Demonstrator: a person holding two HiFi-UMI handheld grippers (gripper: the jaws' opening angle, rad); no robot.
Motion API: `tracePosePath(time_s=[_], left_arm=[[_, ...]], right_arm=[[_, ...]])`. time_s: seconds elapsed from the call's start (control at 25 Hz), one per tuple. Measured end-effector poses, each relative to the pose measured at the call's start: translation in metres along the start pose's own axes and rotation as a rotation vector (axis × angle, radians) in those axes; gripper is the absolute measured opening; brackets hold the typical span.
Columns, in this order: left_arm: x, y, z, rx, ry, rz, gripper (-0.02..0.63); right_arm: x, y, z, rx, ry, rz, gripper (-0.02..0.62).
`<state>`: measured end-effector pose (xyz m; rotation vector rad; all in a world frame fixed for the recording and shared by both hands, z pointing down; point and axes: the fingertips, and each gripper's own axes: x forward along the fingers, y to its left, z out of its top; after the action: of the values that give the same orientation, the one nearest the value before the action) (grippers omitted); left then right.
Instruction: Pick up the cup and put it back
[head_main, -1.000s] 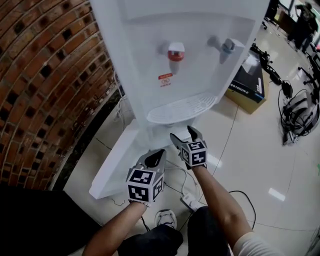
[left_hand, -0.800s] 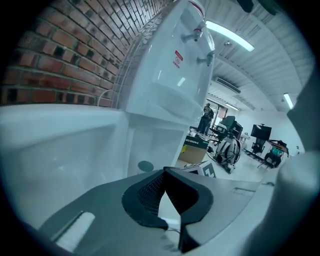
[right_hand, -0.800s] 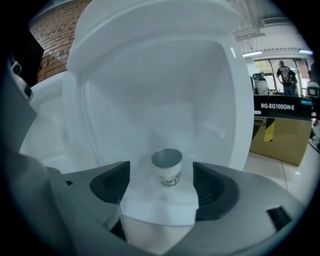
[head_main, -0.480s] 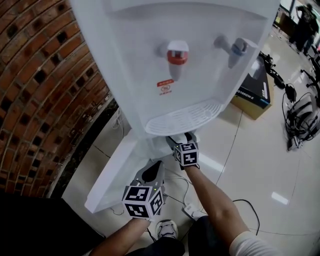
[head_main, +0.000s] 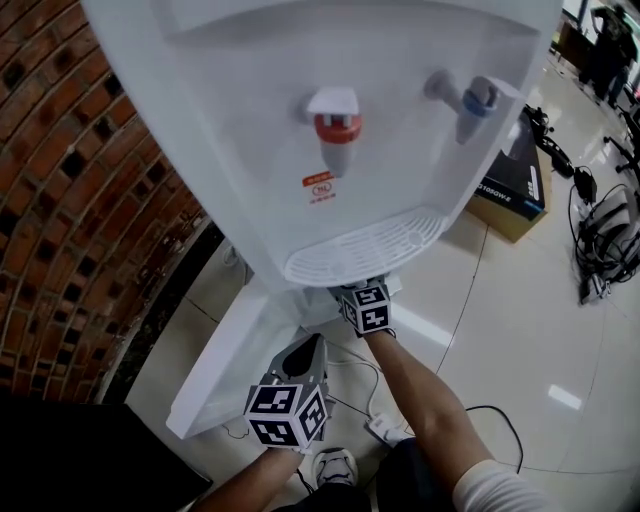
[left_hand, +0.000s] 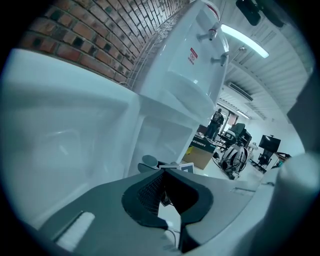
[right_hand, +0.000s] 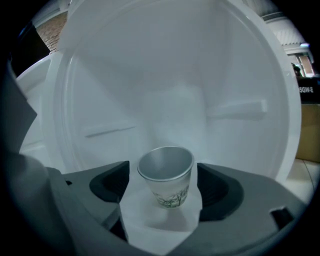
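Note:
A small paper cup (right_hand: 167, 175) with a green print stands upright on the white floor inside the water dispenser's lower cabinet. My right gripper (right_hand: 165, 186) is around it, one jaw on each side. The jaws are opening and gaps show between the pads and the cup. In the head view the right gripper (head_main: 363, 303) reaches in under the drip tray (head_main: 365, 250), which hides its jaws and the cup. My left gripper (head_main: 303, 352) hangs lower by the open cabinet door (head_main: 225, 360), its jaws shut on nothing.
The white water dispenser (head_main: 250, 110) carries a red tap (head_main: 335, 125) and a blue tap (head_main: 470, 100). A brick wall (head_main: 80, 200) stands at the left. A cardboard box (head_main: 515, 185), cables and gear (head_main: 605, 230) and a power strip (head_main: 385, 428) lie on the tiled floor.
My right gripper has moved forward, from in front of the dispenser to under the drip tray. The left gripper has dropped slightly and stayed shut.

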<state>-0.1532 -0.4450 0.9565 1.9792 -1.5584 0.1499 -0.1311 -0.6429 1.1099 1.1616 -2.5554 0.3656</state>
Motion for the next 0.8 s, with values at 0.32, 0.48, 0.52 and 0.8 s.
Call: tracePosePath(time_s=[0.32,0.48,0.52,0.8], left_arm=[[0.002,0.001,-0.008,-0.004,0.019,0.004,0.0],[0.002,-0.001,-0.007,0.0,0.02,0.005,0.0],[0.002,-0.001,-0.005,0.001,0.018,0.005,0.0],[-0.01,-0.003,-0.004,0.027,0.021,-0.008,0.0]], right_arm=[[0.002,-0.001,0.01,-0.01,-0.06,0.016,0.334],[-0.006,0.002,0.017,-0.03,-0.061,0.025,0.33],[-0.009,0.004,0.021,-0.036,-0.066,0.029,0.33],[-0.057,0.012,0.026,-0.03,-0.075,0.024,0.33]])
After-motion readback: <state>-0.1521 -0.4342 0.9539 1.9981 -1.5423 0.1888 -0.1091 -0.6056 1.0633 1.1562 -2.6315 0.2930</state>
